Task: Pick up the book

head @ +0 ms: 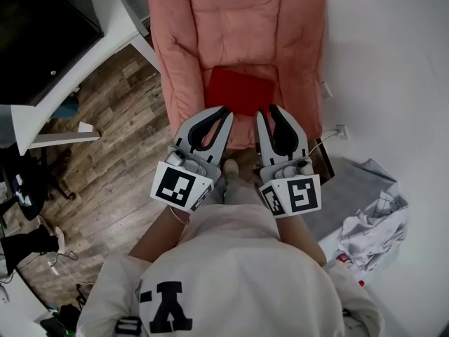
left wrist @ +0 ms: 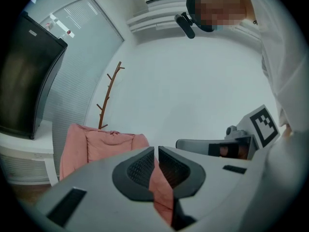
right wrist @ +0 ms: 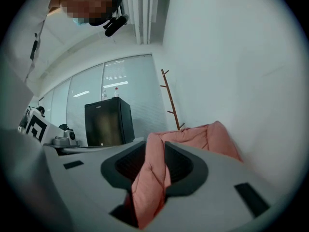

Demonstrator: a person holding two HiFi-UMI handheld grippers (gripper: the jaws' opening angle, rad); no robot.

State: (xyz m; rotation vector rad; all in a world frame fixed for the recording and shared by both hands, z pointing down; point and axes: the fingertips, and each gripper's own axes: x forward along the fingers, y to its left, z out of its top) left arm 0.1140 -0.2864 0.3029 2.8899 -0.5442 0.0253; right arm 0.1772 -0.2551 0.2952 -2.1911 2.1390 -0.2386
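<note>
A red book [head: 240, 92] lies flat on the seat of a pink armchair [head: 182, 69]. In the head view both grippers are held side by side in front of the seat, pointing at the book's near edge, and I cannot tell whether they touch it. My left gripper [head: 226, 111] has its jaws together [left wrist: 156, 151] with nothing between them. My right gripper [head: 266, 111] stands a little apart [right wrist: 155, 149]; only the pink chair [right wrist: 212, 139] shows through the narrow gap. I cannot make out the book in either gripper view.
A black cabinet [head: 42, 27] sits on a white desk [head: 105, 41] at the left, over a wood floor. A crumpled white cloth [head: 372, 223] and a grey mat [head: 344, 195] lie at the right. A wooden coat stand [left wrist: 108, 95] rises behind the chair.
</note>
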